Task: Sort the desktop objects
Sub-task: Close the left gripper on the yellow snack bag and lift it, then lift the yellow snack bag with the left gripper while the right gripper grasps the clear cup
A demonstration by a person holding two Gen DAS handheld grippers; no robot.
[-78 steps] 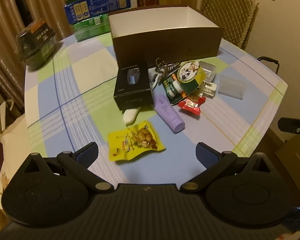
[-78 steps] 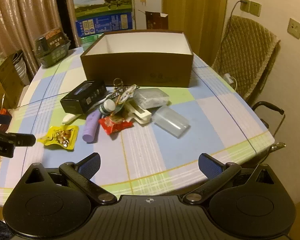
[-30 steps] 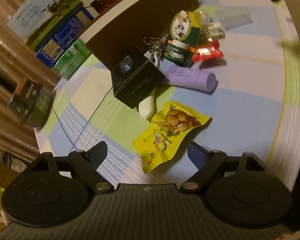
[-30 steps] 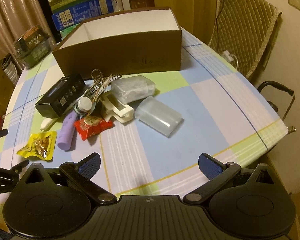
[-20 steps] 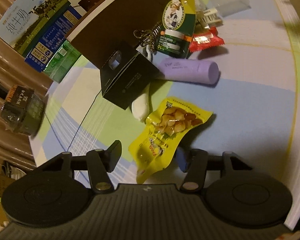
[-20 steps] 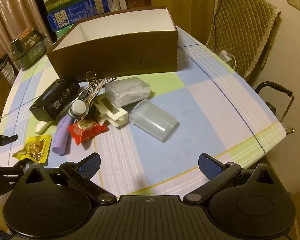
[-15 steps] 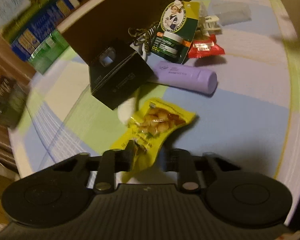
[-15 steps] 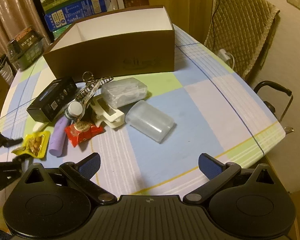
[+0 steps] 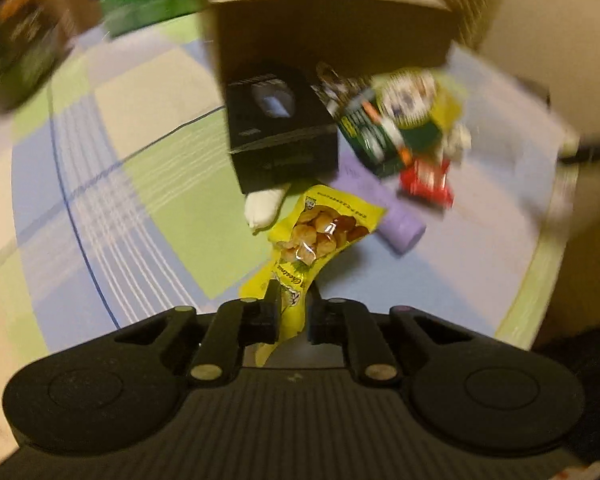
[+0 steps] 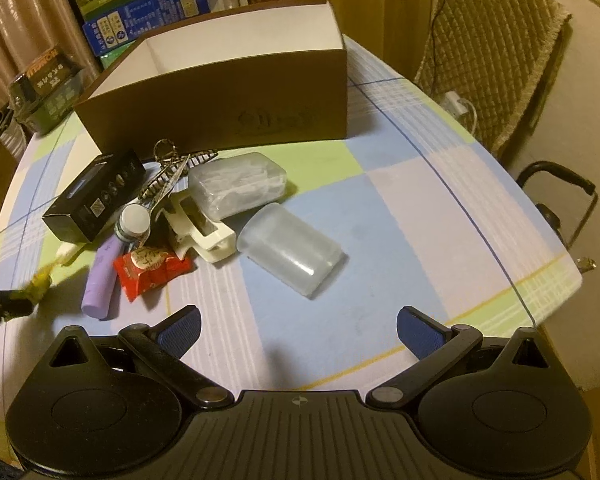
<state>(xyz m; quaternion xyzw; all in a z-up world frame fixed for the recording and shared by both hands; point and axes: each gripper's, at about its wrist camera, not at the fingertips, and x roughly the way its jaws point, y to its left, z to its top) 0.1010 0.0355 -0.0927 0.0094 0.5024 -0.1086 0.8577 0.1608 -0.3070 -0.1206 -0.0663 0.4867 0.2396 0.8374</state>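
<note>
Left gripper (image 9: 293,304), spread a second ago, now pinches the yellow snack packet (image 9: 312,236), lifting it toward the brown box (image 9: 332,36) at 12 o'clock. Right gripper (image 10: 298,330) stays spread, holding nothing.

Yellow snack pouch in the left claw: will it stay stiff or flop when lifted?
Probably floppy: the yellow snack pouch is thin film, pinched at one end by the left claw, already bending. Likely light. The glossy film may slip.

Warm, dim yellowish indoor light fills both views. The left wrist view smears with motion blur, worst toward its curved fisheye edges. The right wrist view stays sharp, with soft shadows under the clear ribbed plastic container (image 10: 290,249).
</note>
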